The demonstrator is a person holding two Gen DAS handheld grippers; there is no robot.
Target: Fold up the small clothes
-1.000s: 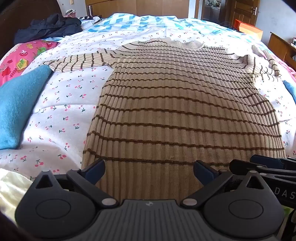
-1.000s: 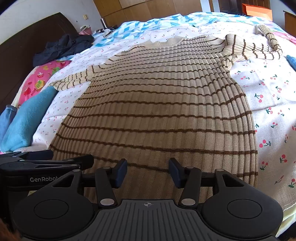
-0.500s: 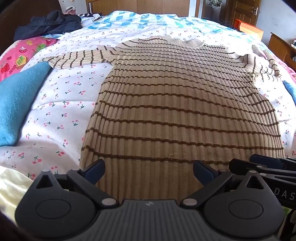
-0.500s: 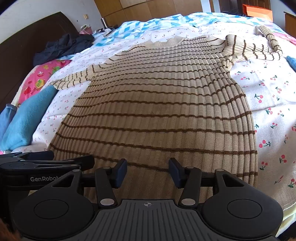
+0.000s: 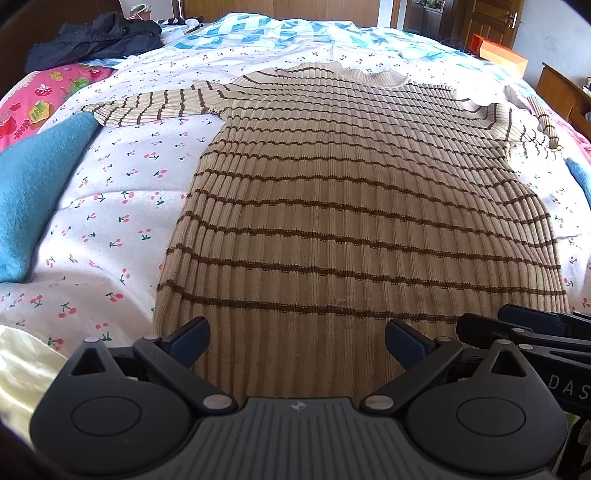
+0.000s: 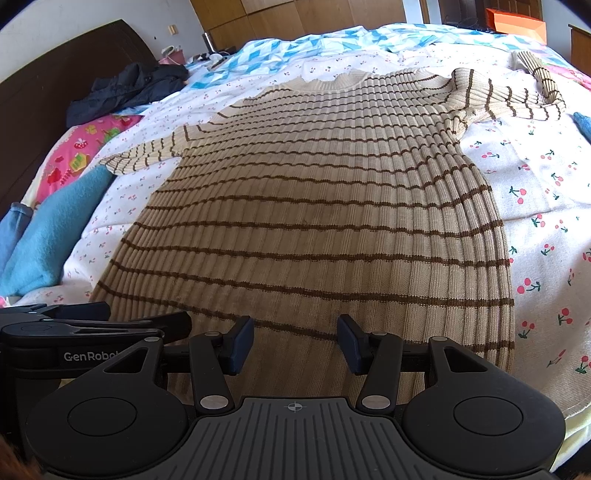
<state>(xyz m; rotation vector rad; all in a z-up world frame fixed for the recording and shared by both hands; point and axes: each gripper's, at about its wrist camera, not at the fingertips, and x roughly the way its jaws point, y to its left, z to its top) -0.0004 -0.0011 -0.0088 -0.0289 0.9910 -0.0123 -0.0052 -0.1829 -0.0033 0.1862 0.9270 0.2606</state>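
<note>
I see the beige striped sweater [image 5: 354, 221] lying flat, sleeves spread, on the cherry-print bed cover [image 5: 122, 206]. Left gripper [image 5: 297, 341] fingers wide apart, right gripper [image 6: 295, 343] fingers partly apart, both empty over the hem.

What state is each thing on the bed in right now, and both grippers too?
Striped sweater: spread flat, unfolded, sleeves out to the sides.
Left gripper: open wide over the hem, holding nothing.
Right gripper: open over the hem, holding nothing.
Blue cloth: bunched beside the sweater.
Dark jacket: crumpled at the far edge.
</note>
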